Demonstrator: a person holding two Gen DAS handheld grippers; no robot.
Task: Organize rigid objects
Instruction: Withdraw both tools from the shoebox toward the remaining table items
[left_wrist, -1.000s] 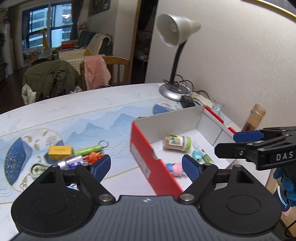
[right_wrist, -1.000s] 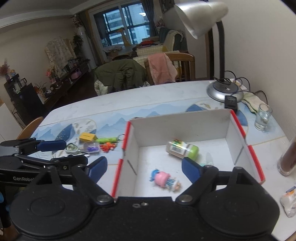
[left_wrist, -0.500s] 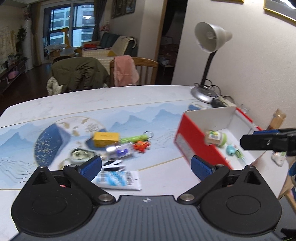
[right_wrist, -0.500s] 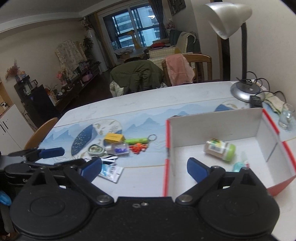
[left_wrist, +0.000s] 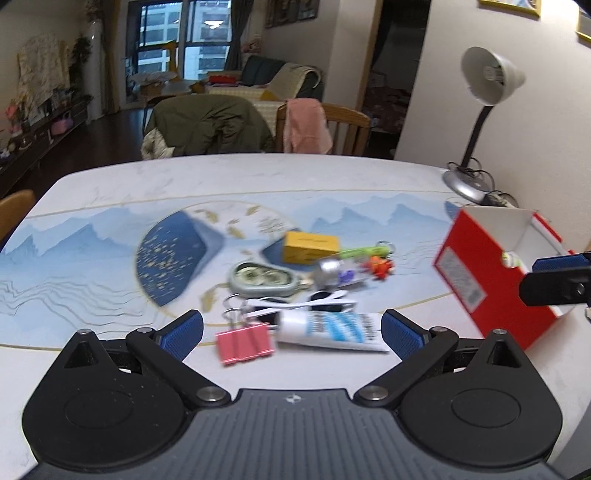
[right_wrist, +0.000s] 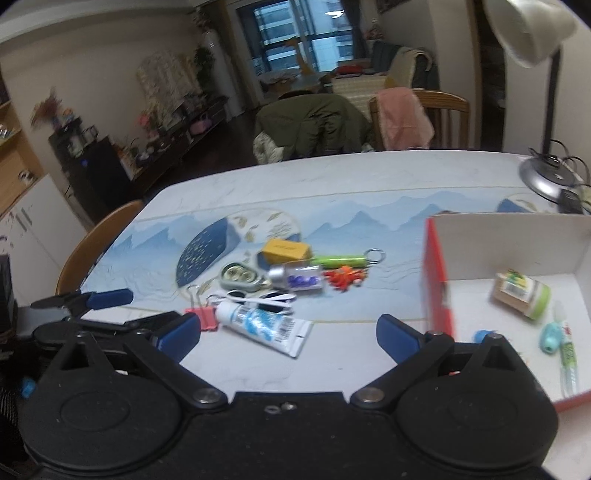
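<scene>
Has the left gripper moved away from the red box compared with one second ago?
Yes. The left gripper has swung left: the red box now sits at its view's right edge, and the pink binder clip lies between its fingers.

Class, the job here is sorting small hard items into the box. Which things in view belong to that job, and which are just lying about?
Part of the job:
red box
pink binder clip
tube
yellow block
green tin
orange toy
left gripper, open, empty

Just lying about:
desk lamp
chairs draped with clothes
</scene>
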